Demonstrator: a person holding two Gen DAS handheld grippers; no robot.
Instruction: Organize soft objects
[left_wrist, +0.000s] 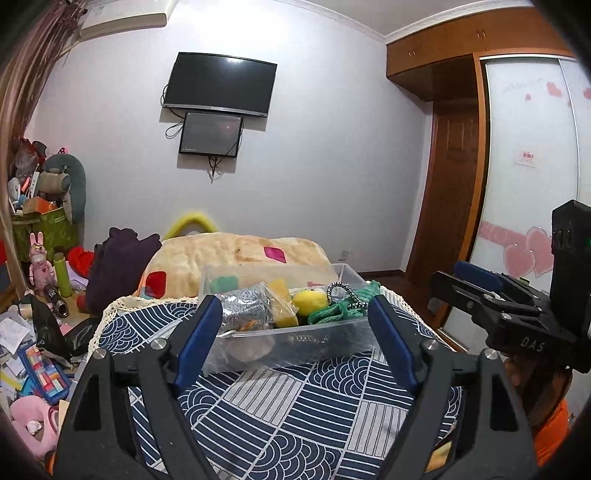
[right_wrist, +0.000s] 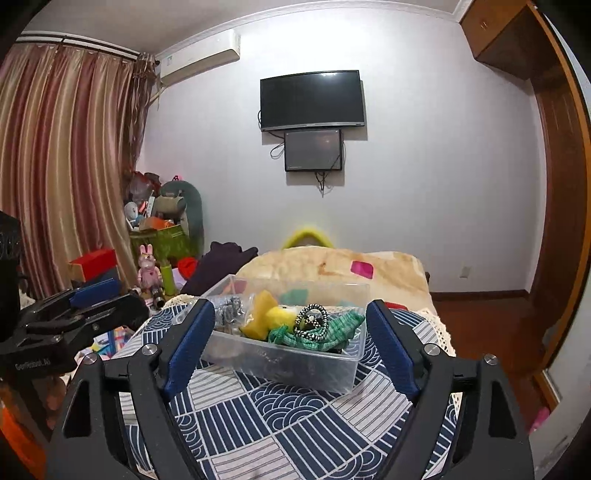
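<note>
A clear plastic box (left_wrist: 295, 341) (right_wrist: 295, 363) stands on a table with a blue-and-white patterned cloth (left_wrist: 295, 413) (right_wrist: 280, 432). It holds soft things: a grey knit piece (left_wrist: 245, 310) (right_wrist: 229, 308), a yellow sponge in a bag (left_wrist: 282, 301) (right_wrist: 260, 314), a yellow plush ball (left_wrist: 310, 301) (right_wrist: 280, 315), green cord (left_wrist: 338, 312) (right_wrist: 328, 330) and a black-and-white hair band (left_wrist: 345, 293) (right_wrist: 314, 323). My left gripper (left_wrist: 295, 314) is open and empty just short of the box. My right gripper (right_wrist: 291, 317) is open and empty, also just short of it.
Behind the table lies a cream blanket (left_wrist: 240, 258) (right_wrist: 332, 267) and a dark purple garment (left_wrist: 118, 266) (right_wrist: 221, 258). Clutter and toys (left_wrist: 40, 280) (right_wrist: 155, 236) fill the left. The right gripper's body (left_wrist: 517, 306) shows at right; the left gripper's body (right_wrist: 66, 321) at left.
</note>
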